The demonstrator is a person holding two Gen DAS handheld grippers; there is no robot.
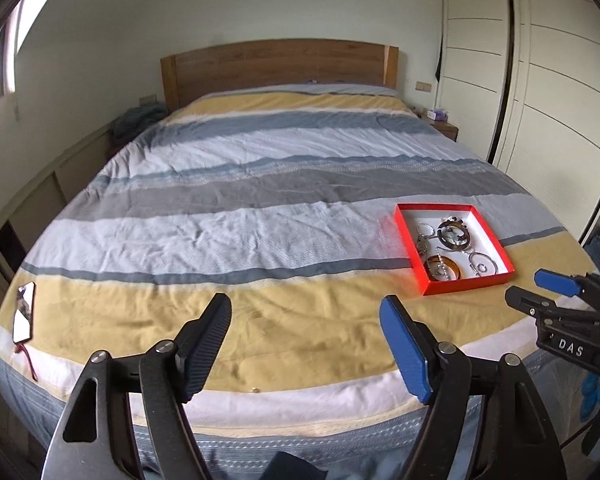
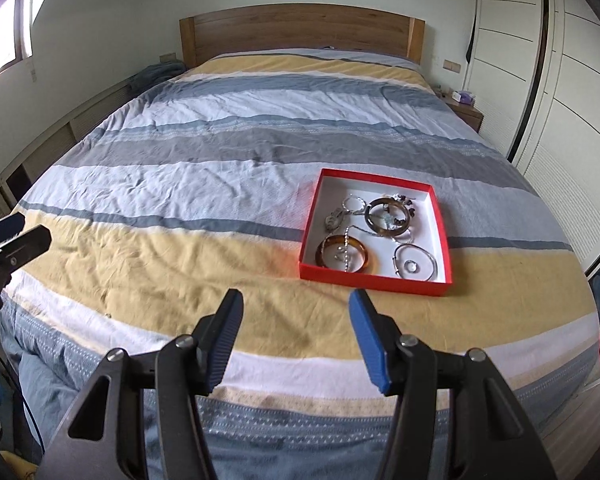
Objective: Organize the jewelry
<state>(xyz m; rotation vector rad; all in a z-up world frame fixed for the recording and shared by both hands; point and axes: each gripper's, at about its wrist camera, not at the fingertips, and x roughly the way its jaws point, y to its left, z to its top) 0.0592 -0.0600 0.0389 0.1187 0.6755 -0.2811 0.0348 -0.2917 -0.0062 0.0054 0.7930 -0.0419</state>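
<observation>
- Where the striped yellow, white, blue and grey quilt [image 2: 188, 184] covers the bed, a shallow square red cardboard tray [image 2: 440, 280] with a white inside lies near the foot edge, toward the right corner.
- It holds two glossy brown bangles [image 2: 388, 218], thin silver hoops [image 2: 416, 264] and tangled chains.
- The left gripper [image 1: 306, 350] has ribbed pads spread wide, nothing between.
- The right gripper [image 2: 296, 342] is likewise parted and empty.
- A flat rectangular phone [image 1: 24, 312] lies at the left foot corner.
</observation>
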